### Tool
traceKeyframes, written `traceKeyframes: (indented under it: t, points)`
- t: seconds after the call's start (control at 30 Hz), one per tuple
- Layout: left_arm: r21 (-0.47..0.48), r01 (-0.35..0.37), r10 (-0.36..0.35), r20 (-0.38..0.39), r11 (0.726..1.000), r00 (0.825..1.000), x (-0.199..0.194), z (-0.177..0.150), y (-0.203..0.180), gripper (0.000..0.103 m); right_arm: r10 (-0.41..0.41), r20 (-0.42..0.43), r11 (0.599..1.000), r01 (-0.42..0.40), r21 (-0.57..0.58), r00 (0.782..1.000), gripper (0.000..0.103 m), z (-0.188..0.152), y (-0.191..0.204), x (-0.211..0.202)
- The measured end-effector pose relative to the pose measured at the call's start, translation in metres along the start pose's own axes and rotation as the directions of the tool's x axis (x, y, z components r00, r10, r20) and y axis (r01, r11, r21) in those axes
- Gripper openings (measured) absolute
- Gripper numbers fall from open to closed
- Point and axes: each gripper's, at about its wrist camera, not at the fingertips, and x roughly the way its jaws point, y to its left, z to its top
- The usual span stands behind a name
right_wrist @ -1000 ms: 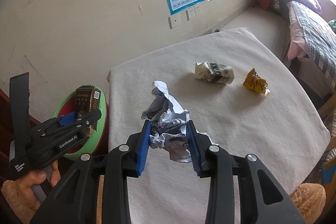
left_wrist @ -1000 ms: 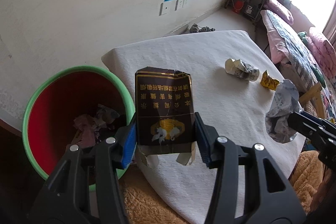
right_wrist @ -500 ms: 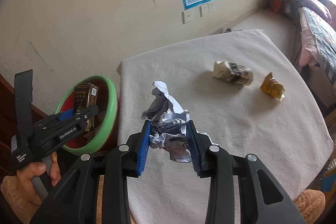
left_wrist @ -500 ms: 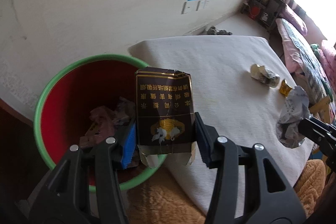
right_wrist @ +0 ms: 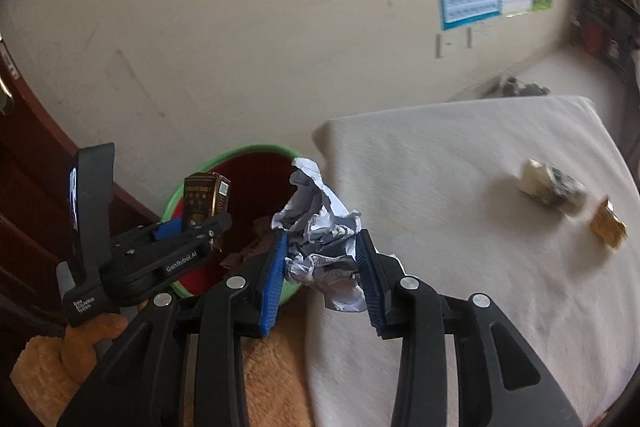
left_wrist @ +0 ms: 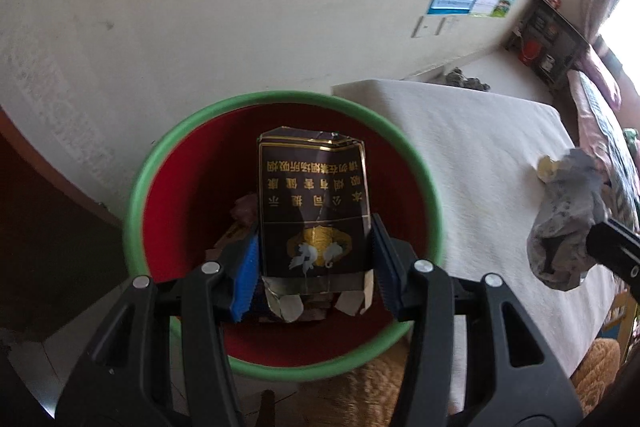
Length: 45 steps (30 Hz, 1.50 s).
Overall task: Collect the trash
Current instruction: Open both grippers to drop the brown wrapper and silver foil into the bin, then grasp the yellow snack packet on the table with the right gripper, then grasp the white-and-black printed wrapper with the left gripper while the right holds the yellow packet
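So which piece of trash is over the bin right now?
The dark cigarette pack in the left claw, framed by the green-rimmed bin; the other pieces are not.

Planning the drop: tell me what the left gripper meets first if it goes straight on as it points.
Probably the trash already lying in the red bin; the left gripper, holding the dark packet, points into its mouth. Depth is unclear.

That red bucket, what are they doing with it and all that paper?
A person is tidying up trash with a grabber in each hand. The left gripper holds a flattened dark box right over the bucket, which already has some scraps in it. The right gripper holds a ball of crumpled paper near the bucket's edge. Neither has been dropped in yet. Two more bits, a crumpled wrapper and a small yellow wrapper, wait on the table.
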Motion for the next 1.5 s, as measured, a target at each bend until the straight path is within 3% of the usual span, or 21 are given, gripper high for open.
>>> traceKeyframes:
  t: [0.3,0.33,0.37,0.4,0.47,0.57,0.67,0.7,0.8,0.87,0.9,0.97,1.07,1.1,1.2,1.23,1.27,1.33,1.5]
  points:
    - [-0.069,-0.048,0.049,0.010,0.996,0.999,-0.001,0.003,0.033,0.056,0.134,-0.020,0.991,-0.134,0.004,0.991,0.036,0.023,0.038,0.029]
    - [-0.077,-0.057,0.058,0.012,0.995,0.998,-0.001,0.003,0.035,0.068,0.151,-0.019,0.988,-0.151,0.009,0.988,0.041,0.024,0.039,0.031]
    - [-0.094,-0.066,0.068,0.019,0.993,0.997,-0.002,0.001,0.039,0.076,0.166,-0.019,0.986,-0.166,0.018,0.986,0.058,0.025,0.039,0.033]
    - [-0.106,-0.065,0.067,0.024,0.992,0.997,-0.002,0.002,0.040,0.076,0.167,-0.010,0.985,-0.167,0.031,0.986,0.067,0.024,0.036,0.032]
    - [-0.122,-0.065,0.067,0.015,0.990,0.998,-0.001,0.001,0.043,0.077,0.154,0.007,0.987,-0.154,0.045,0.988,0.068,0.022,0.027,0.028]
    - [-0.112,-0.068,0.068,0.001,0.991,0.998,0.003,0.003,0.038,0.078,0.081,0.029,0.994,-0.083,0.068,0.996,0.068,0.019,-0.006,0.018]
    - [-0.076,-0.065,0.066,0.009,0.995,0.998,0.003,0.004,0.024,0.081,-0.081,0.056,0.989,0.073,0.126,0.995,0.073,0.014,-0.066,0.005]
    - [-0.062,-0.064,0.065,0.013,0.996,0.998,0.003,0.005,0.020,0.081,-0.175,0.055,0.973,0.165,0.161,0.983,0.073,0.010,-0.098,-0.001]
    - [-0.009,-0.045,0.045,0.017,0.999,0.999,0.003,0.004,0.000,0.082,-0.355,0.036,0.910,0.336,0.245,0.934,0.073,-0.001,-0.168,-0.016]
    - [0.024,-0.022,0.022,0.012,0.999,1.000,0.005,0.005,-0.018,0.082,-0.476,-0.002,0.834,0.452,0.315,0.880,0.073,-0.008,-0.224,-0.026]
    - [0.046,-0.006,0.006,0.006,0.999,1.000,0.007,0.005,-0.030,0.082,-0.503,-0.028,0.803,0.479,0.355,0.864,0.073,-0.011,-0.248,-0.029]
    - [0.091,0.023,-0.022,-0.009,0.996,1.000,0.010,0.006,-0.054,0.082,-0.515,-0.079,0.762,0.498,0.413,0.853,0.073,-0.017,-0.282,-0.029]
    - [0.177,0.078,-0.075,-0.024,0.981,0.997,0.014,0.010,-0.100,0.082,-0.496,-0.133,0.734,0.497,0.462,0.858,0.072,-0.021,-0.319,-0.022]
    - [0.202,0.107,-0.103,-0.030,0.973,0.994,0.015,0.013,-0.118,0.082,-0.472,-0.140,0.742,0.478,0.471,0.871,0.069,-0.023,-0.327,-0.018]
    - [0.259,0.187,-0.180,-0.048,0.948,0.982,0.020,0.018,-0.168,0.086,-0.397,-0.157,0.773,0.422,0.474,0.904,0.048,-0.029,-0.334,-0.010]
    - [0.282,0.211,-0.204,-0.055,0.936,0.977,0.023,0.020,-0.188,0.090,-0.363,-0.168,0.784,0.398,0.477,0.917,0.030,-0.032,-0.334,-0.006]
    - [0.303,0.229,-0.221,-0.061,0.925,0.973,0.026,0.021,-0.206,0.092,-0.341,-0.164,0.789,0.377,0.486,0.925,0.027,-0.032,-0.334,-0.007]
    - [0.346,0.260,-0.250,-0.074,0.901,0.965,0.033,0.022,-0.239,0.096,-0.317,-0.118,0.791,0.332,0.515,0.941,0.025,-0.040,-0.328,-0.021]
    - [0.453,0.215,-0.206,-0.070,0.865,0.976,0.059,0.026,-0.309,0.097,-0.295,-0.012,0.802,0.254,0.540,0.955,0.025,-0.069,-0.293,-0.066]
